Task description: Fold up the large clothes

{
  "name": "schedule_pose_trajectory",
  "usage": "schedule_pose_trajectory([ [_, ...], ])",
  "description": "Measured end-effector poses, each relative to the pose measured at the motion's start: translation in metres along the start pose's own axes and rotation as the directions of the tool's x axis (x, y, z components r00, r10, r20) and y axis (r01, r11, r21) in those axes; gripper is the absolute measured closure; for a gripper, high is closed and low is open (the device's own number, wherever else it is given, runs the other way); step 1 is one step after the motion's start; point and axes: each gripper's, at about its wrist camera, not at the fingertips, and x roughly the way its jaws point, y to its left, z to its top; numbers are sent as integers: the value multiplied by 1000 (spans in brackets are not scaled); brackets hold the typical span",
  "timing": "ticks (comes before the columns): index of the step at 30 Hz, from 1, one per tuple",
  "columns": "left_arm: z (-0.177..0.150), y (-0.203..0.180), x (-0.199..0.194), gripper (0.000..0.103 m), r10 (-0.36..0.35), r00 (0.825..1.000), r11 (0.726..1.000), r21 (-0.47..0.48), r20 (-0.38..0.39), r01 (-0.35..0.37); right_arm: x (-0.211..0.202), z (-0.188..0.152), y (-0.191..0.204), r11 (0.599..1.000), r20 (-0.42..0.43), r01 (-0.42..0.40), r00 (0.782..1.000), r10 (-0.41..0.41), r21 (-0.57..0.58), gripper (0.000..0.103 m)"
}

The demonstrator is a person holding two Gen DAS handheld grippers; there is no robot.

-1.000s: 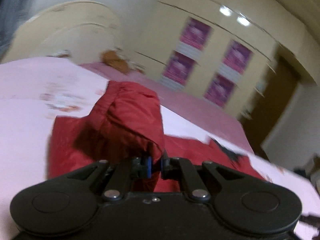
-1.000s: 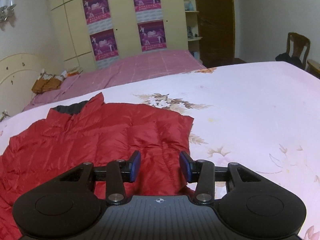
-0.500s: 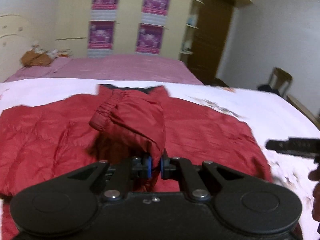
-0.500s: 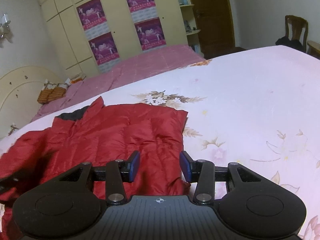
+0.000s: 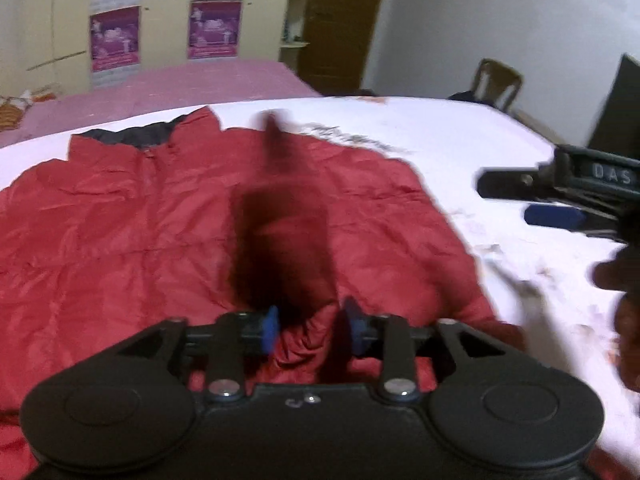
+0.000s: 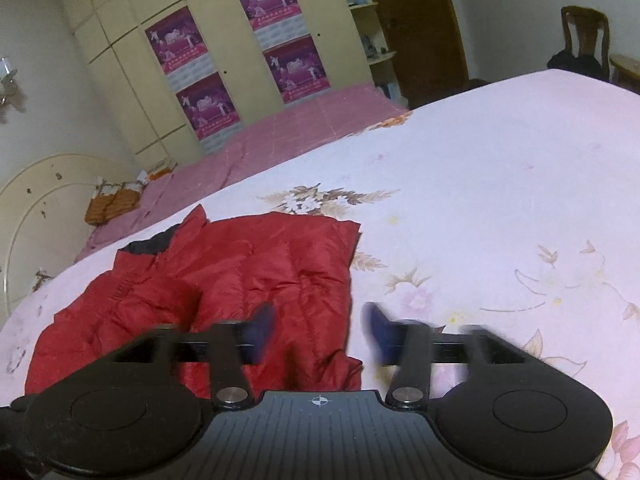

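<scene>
Left tongs (image 5: 310, 326) spread around blurred, seemingly loose sleeve (image 5: 288, 240), only right view shows red jacket (image 6: 224, 280) edge, right tongs (image 6: 318, 334) spread

A home bedroom: a wide bed under a pale pink floral bedsheet (image 6: 500, 184) fills most of both views, with a cream arched headboard (image 6: 44, 196) at one end. Behind it runs a tall cream built-in wardrobe (image 6: 132, 92) whose doors carry purple posters (image 6: 296, 66). A brown wooden door (image 6: 416, 28) stands beside open corner shelves, and a dark wooden chair (image 6: 584, 40) sits against the white wall
</scene>
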Motion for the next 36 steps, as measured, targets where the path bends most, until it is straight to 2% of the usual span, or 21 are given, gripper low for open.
schedule_pose_trajectory([
  [2,-5,11,-23,66,-38,998,998,-43,49,40,-4,2,7,998,6,-49,999,49,-26,10],
  [3,-8,19,-36,66,-23,997,997,-65,73,28,-3,3,11,997,2,-66,998,66,-30,10],
  [5,-16,46,-61,69,56,991,990,-134,125,-39,-2,3,19,992,-5,-123,992,123,-33,14],
  [6,-21,64,-72,70,108,983,981,-179,147,-81,1,2,22,989,-15,-143,990,143,-31,20],
  [7,-25,83,-82,75,168,973,967,-219,160,-131,5,1,26,986,-34,-162,986,162,-26,22],
  [9,-28,117,-92,78,259,953,937,-281,155,-208,17,-3,34,985,-73,-172,983,170,-21,31],
  [11,-33,150,-99,78,319,936,908,-332,147,-257,31,-9,38,989,-124,-145,982,144,-4,33],
  [13,-35,170,-99,78,347,930,894,-344,122,-288,42,-15,38,990,-169,-137,976,139,25,37],
  [14,-37,177,-96,78,352,930,891,-345,110,-297,47,-18,36,988,-185,-146,971,152,42,47],
  [16,-43,185,-93,78,343,936,891,-345,83,-296,55,-21,38,986,-213,-163,962,169,46,76],
  [17,-46,186,-93,78,341,937,891,-344,71,-298,54,-21,41,985,-206,-169,963,171,28,86],
  [20,-52,185,-92,78,326,943,897,-337,66,-286,34,-17,48,984,-158,-176,973,167,-40,97],
  [23,-59,179,-90,78,325,944,905,-307,52,-294,18,-18,54,983,-118,-143,985,129,-119,97],
  [28,-61,185,-79,75,315,949,907,-299,13,-297,57,-37,53,986,-205,-84,977,54,-141,97],
  [30,-56,186,-85,77,307,952,912,-287,6,-292,58,-38,55,985,-209,-73,977,39,-156,97],
  [31,-53,187,-92,72,305,952,913,-290,22,-286,51,-36,57,984,-196,-63,980,29,-169,97],
  [32,-50,188,-98,60,305,951,913,-298,42,-279,42,-32,57,983,-169,-48,985,18,-175,96],
  [33,-47,190,-104,53,312,948,911,-304,70,-277,34,-29,58,983,-137,-33,991,9,-178,81],
  [34,-43,192,-107,39,330,940,908,-303,92,-289,23,-24,60,982,-81,-5,997,-10,-189,65],
  [35,-37,195,-107,35,343,933,907,-296,107,-299,17,-20,62,979,-43,-6,999,-3,-203,43],
  [36,-31,199,-103,36,341,934,909,-291,108,-298,17,-16,66,976,-30,-21,999,14,-219,43],
])
